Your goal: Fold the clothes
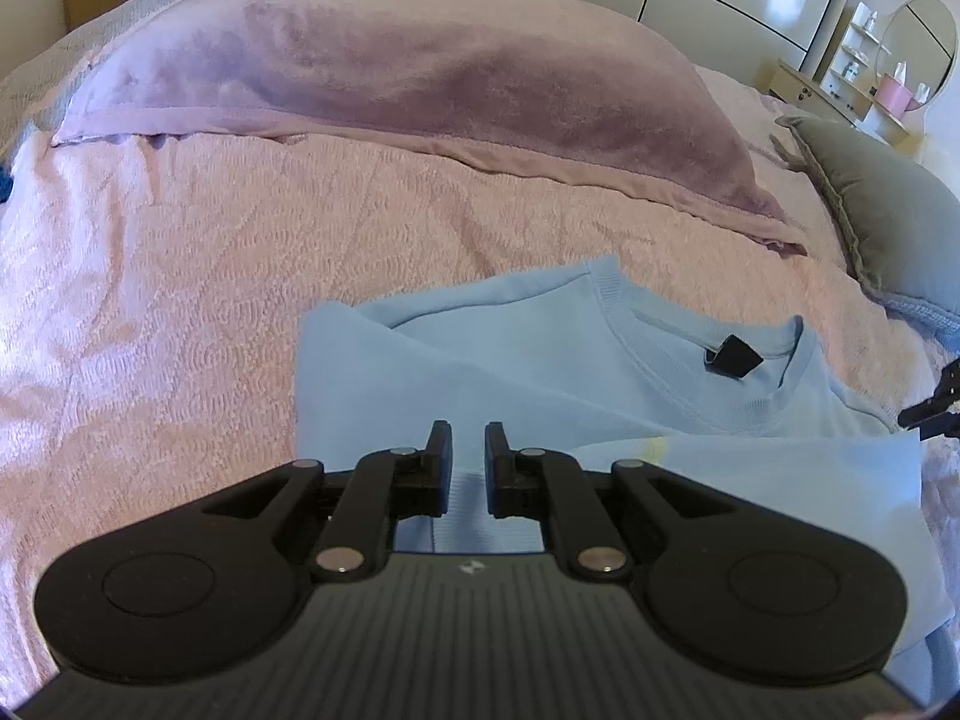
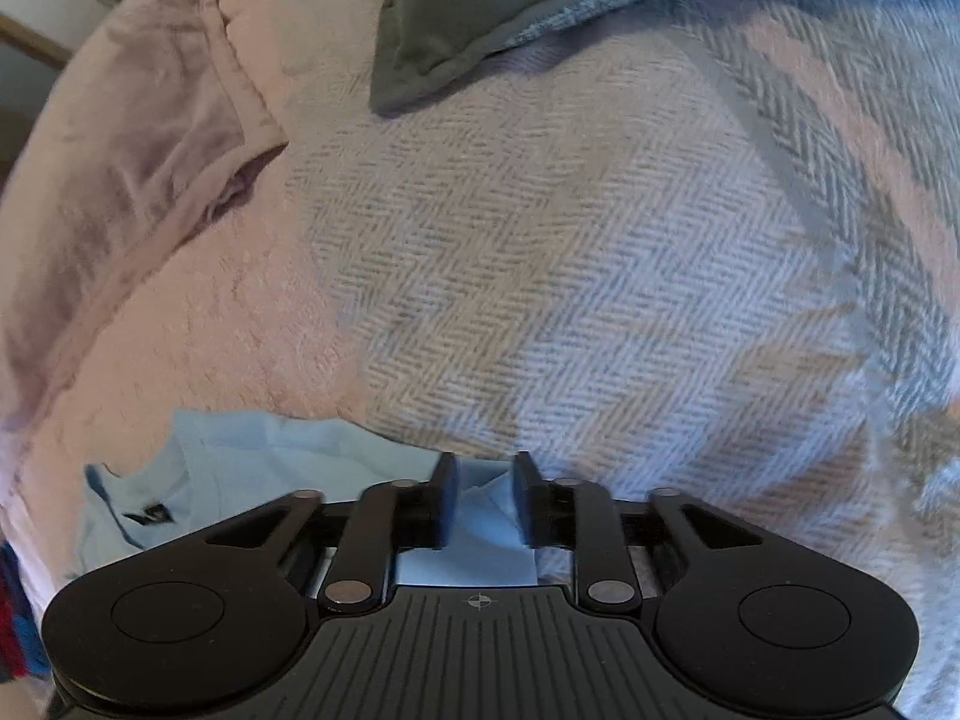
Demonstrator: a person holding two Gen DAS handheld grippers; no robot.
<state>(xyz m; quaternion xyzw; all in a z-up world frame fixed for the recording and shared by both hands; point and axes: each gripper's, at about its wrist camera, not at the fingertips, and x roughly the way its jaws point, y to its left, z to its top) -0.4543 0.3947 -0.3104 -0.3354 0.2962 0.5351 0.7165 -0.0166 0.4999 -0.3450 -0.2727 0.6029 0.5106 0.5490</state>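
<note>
Both grippers over light-blue tee (image 1: 540,360) on bed.

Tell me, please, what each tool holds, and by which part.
Left tool seems to pinch the ribbed edge of the blue shirt; right tool, open, straddles a fold.

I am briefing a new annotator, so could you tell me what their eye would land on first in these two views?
The light blue sweatshirt stands out, lying partly folded on the pink bedspread just beyond the left gripper, its black neck label facing up. Behind it a mauve plush blanket runs across the bed. In the right wrist view, the right gripper has blue fabric between its fingers, over a grey herringbone throw.
</note>
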